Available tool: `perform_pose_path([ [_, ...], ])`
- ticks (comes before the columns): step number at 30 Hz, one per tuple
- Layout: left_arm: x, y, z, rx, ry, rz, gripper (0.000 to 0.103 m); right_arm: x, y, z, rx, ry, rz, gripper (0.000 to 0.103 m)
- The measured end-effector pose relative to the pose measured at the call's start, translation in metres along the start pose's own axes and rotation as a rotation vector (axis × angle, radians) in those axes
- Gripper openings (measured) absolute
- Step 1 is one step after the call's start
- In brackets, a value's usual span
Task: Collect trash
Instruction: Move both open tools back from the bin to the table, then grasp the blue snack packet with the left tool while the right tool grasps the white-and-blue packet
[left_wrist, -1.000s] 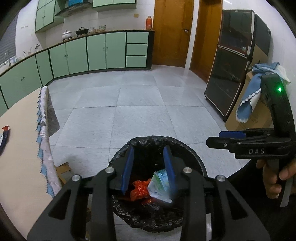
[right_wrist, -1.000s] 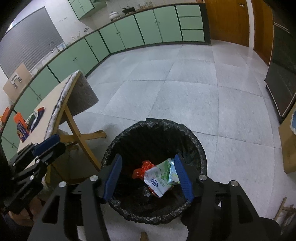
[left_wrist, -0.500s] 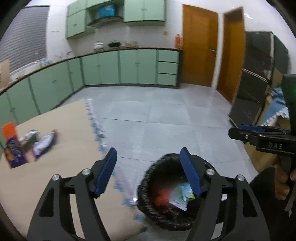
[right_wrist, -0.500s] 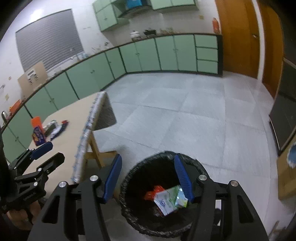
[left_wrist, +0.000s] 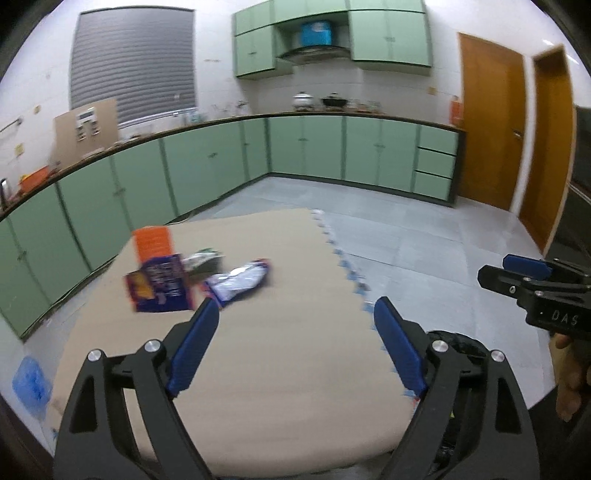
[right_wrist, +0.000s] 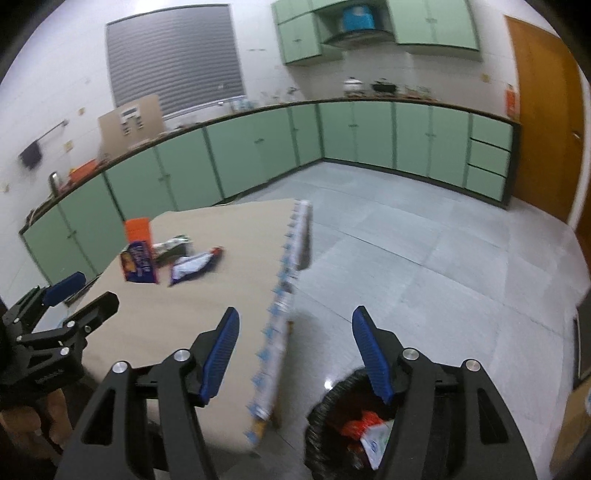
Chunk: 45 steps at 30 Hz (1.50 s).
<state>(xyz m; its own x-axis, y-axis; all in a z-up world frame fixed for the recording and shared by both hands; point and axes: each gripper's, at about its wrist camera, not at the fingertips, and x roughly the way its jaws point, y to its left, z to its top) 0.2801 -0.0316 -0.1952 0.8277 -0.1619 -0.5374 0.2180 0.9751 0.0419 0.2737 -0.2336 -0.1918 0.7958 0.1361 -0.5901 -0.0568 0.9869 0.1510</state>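
Observation:
Trash lies on the beige table (left_wrist: 280, 354): an orange and purple box (left_wrist: 159, 280), a white and blue wrapper (left_wrist: 240, 280) and a dark crumpled packet (left_wrist: 205, 260). They also show in the right wrist view: the box (right_wrist: 138, 258), the wrapper (right_wrist: 194, 266). My left gripper (left_wrist: 295, 347) is open and empty above the table, short of the trash. My right gripper (right_wrist: 295, 354) is open and empty over the table's edge. The black-lined trash bin (right_wrist: 343, 424) stands on the floor beside the table, holding red and white wrappers (right_wrist: 369, 432).
The table's right edge (right_wrist: 284, 295) has a fringed cloth trim. Green cabinets (left_wrist: 295, 155) run along the far wall and left side. Wooden doors (left_wrist: 487, 125) stand at the right. Grey tiled floor (right_wrist: 424, 258) lies right of the table.
Both grippers have lifted and swung left from above the bin toward the table. My left gripper opened wide. The table trash has come into view.

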Motion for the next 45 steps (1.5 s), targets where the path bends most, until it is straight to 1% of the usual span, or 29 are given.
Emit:
perform_pose_path([
  [3,0.000,0.029,0.003,-0.026,-0.002,0.044,0.085,0.019,0.026,0.009,-0.025,0.007,0.036,0.063],
  [9,0.005,0.074,0.002,-0.063,0.002,0.115,0.087,0.059,0.067,0.023,-0.044,0.036,0.095,0.063],
  [13,0.011,0.105,-0.001,-0.091,0.006,0.160,0.088,0.090,0.093,0.033,-0.066,0.047,0.107,0.063],
  [16,0.018,0.130,-0.003,-0.121,0.009,0.190,0.088,0.115,0.105,0.039,-0.058,0.059,0.127,0.063],
  [20,0.029,0.162,-0.005,-0.159,-0.001,0.218,0.088,0.150,0.110,0.042,-0.038,0.090,0.126,0.063],
  [25,0.040,0.177,-0.005,-0.186,-0.020,0.208,0.088,0.194,0.113,0.045,-0.013,0.120,0.106,0.060],
  [30,0.059,0.175,-0.009,-0.171,-0.040,0.195,0.088,0.235,0.116,0.046,0.010,0.149,0.088,0.058],
  [38,0.079,0.181,-0.017,-0.176,-0.028,0.186,0.088,0.275,0.118,0.048,0.035,0.196,0.079,0.056],
  [39,0.081,0.182,-0.019,-0.178,-0.025,0.184,0.088,0.279,0.117,0.048,0.038,0.205,0.083,0.054],
  [41,0.084,0.183,-0.021,-0.183,-0.015,0.181,0.088,0.285,0.116,0.047,0.038,0.225,0.091,0.042],
  [42,0.086,0.183,-0.022,-0.183,-0.010,0.180,0.088,0.288,0.115,0.046,0.040,0.236,0.098,0.028],
  [43,0.087,0.183,-0.022,-0.182,-0.007,0.180,0.088,0.291,0.113,0.045,0.050,0.252,0.113,0.020],
  [45,0.090,0.181,-0.022,-0.176,-0.002,0.181,0.088,0.291,0.110,0.044,0.060,0.248,0.120,0.017],
])
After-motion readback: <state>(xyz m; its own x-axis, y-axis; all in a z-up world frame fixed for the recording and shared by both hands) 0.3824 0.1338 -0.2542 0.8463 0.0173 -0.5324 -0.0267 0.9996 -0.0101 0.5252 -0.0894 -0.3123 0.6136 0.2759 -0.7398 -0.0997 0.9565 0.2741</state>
